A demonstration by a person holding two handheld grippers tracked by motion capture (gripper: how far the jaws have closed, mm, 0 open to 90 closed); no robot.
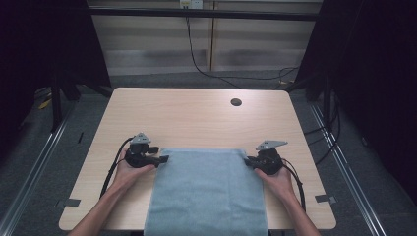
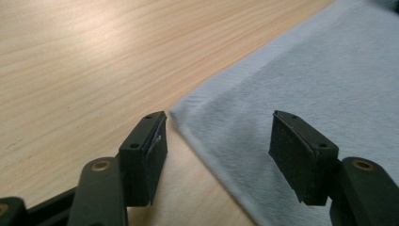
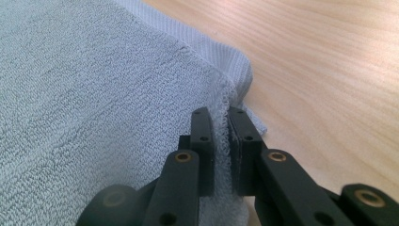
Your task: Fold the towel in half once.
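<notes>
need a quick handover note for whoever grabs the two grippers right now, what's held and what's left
Right gripper: fingers shut on the far right corner of the blue towel.
Left gripper: fingers open around the far left corner, not gripping yet.
The towel lies flat on the wooden table, its near end hanging over the near edge.
Done: right corner gripped. Left: close the left fingers on their corner; a fold probably comes next.

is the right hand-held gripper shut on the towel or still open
Shut on it: the right hand-held gripper has its jaws pinching the light blue towel at its corner edge, terry fabric squeezed between the pads.
</notes>
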